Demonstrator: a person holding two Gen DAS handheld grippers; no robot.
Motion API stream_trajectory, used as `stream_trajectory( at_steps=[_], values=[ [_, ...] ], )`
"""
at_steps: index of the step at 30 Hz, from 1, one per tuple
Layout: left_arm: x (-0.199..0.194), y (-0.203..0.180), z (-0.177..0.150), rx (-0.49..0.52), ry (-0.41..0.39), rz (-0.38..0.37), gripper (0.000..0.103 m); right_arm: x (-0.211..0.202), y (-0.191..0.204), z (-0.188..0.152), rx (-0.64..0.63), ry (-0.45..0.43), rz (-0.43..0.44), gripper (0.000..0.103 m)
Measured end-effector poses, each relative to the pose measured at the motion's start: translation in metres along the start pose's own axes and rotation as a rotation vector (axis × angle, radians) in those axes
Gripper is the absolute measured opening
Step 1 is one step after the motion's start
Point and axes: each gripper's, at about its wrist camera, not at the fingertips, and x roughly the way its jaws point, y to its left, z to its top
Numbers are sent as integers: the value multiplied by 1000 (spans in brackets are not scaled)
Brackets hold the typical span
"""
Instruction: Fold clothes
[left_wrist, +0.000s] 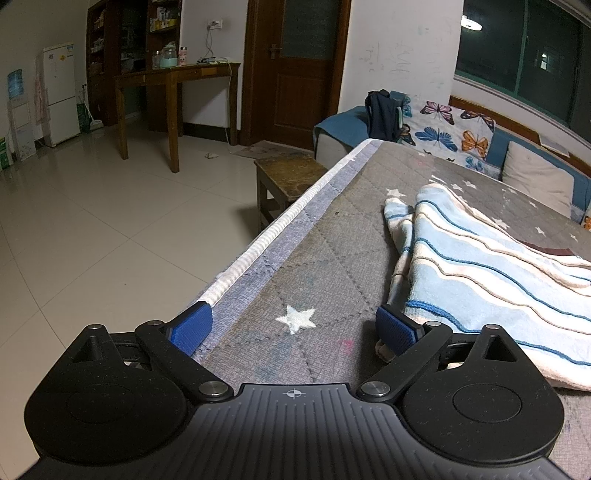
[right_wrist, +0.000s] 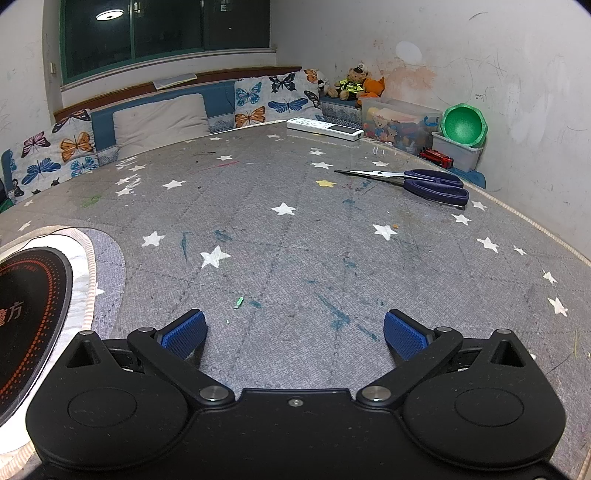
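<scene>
A light blue and white striped garment (left_wrist: 480, 266) lies crumpled on the grey star-patterned table cover (left_wrist: 306, 266), on the right of the left wrist view. My left gripper (left_wrist: 293, 326) is open and empty, low over the table near its left edge; its right finger (left_wrist: 397, 328) is right beside the garment's near hem. My right gripper (right_wrist: 293, 334) is open and empty over bare star-patterned cover (right_wrist: 295, 229). The garment is not in the right wrist view.
Purple-handled scissors (right_wrist: 424, 184) and a white remote (right_wrist: 325, 128) lie at the far right of the table. A black round hotplate (right_wrist: 26, 317) sits at the left. A wooden stool (left_wrist: 288, 177) stands beside the table edge. Butterfly cushions (right_wrist: 273, 98) line the bench behind.
</scene>
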Motion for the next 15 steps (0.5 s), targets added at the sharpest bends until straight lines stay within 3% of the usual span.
stream_trajectory(
  at_steps=[15],
  values=[
    [0,-2,-1,4,3,-5,99,0,1,1,0,0,0,103]
  ],
)
